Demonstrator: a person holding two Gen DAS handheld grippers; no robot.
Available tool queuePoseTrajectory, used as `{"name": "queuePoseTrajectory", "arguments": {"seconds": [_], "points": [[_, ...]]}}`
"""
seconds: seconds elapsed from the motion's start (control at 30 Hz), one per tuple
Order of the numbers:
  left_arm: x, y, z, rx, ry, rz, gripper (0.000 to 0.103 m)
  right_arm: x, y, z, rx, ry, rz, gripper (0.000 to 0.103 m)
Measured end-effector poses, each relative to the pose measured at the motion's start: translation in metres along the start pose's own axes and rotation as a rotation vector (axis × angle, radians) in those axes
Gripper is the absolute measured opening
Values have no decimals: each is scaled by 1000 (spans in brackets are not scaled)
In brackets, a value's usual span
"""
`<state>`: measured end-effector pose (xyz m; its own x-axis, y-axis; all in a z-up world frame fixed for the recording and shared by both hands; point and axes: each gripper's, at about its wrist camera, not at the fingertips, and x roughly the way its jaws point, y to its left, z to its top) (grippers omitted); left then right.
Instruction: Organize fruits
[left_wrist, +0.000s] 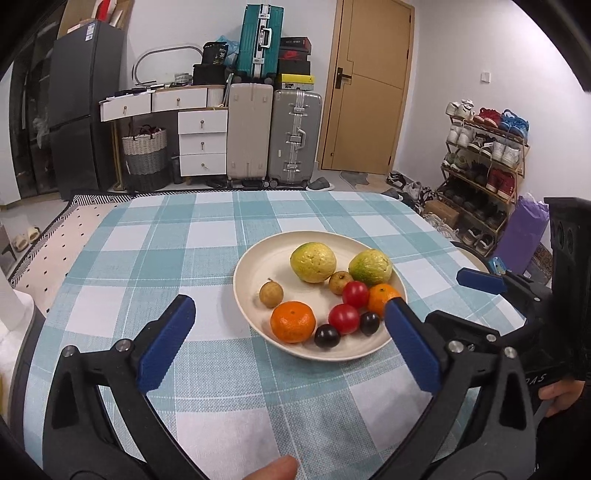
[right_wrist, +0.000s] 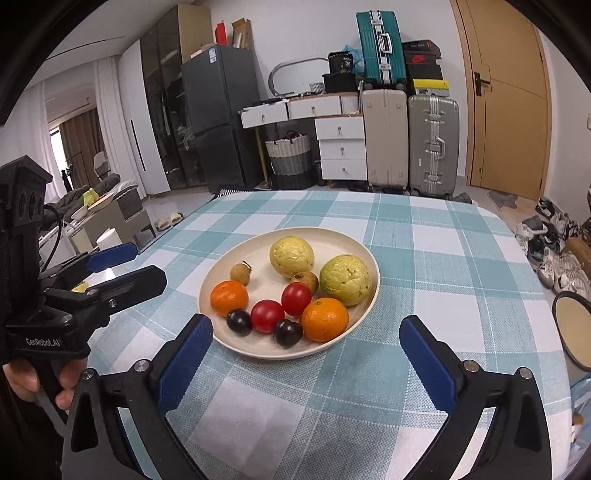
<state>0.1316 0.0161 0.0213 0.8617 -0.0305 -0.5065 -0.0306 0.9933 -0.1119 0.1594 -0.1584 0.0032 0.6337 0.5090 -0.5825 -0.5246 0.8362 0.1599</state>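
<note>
Both grippers sit at the near side of the plate (right_wrist: 373, 291), low over the checked cloth (right_wrist: 443, 258). Left gripper (left_wrist: 290, 315): jaws spread wide, nothing between them but cloth and the plate's near-left rim; its right pad overlaps the plate's near-right edge in the left wrist view. Right gripper (right_wrist: 306, 334): jaws wide apart too, empty, pads either side of the plate's near rim, not touching it. A hand (right_wrist: 40, 380) grips the left tool's handle, left of the plate.

All fruit is on the plate. Near rim: two dark plums (right_wrist: 239, 322) (right_wrist: 288, 332). Just behind them two tomatoes (right_wrist: 267, 315) (right_wrist: 296, 299), touching each other. Orange (right_wrist: 229, 298) at the plate's left, second orange (right_wrist: 325, 319) at its near right. Small brown fruit (right_wrist: 241, 272) at far left, another brown one (right_wrist: 306, 280) behind the tomatoes. Two guavas at the back: one (right_wrist: 291, 256) centre, one (right_wrist: 345, 279) right.

Right of the plate, at the table edge, a second dish (right_wrist: 574, 328), partly cut off. Beyond the plate: suitcases (right_wrist: 432, 144), drawers (right_wrist: 341, 147), door (right_wrist: 509, 96). Shoe rack (left_wrist: 484, 162) far right in the left wrist view.
</note>
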Motion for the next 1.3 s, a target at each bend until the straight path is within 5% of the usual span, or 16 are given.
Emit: {"name": "queuePoseTrajectory", "arguments": {"seconds": [0.63, 1.3], "points": [[-10, -8, -34, -4, -80, 19, 102, -14, -1, -14, -21, -105, -1, 103], [-1, -3, -36, -19, -79, 14, 102, -18, 1, -16, -32, -132, -8, 103]]}}
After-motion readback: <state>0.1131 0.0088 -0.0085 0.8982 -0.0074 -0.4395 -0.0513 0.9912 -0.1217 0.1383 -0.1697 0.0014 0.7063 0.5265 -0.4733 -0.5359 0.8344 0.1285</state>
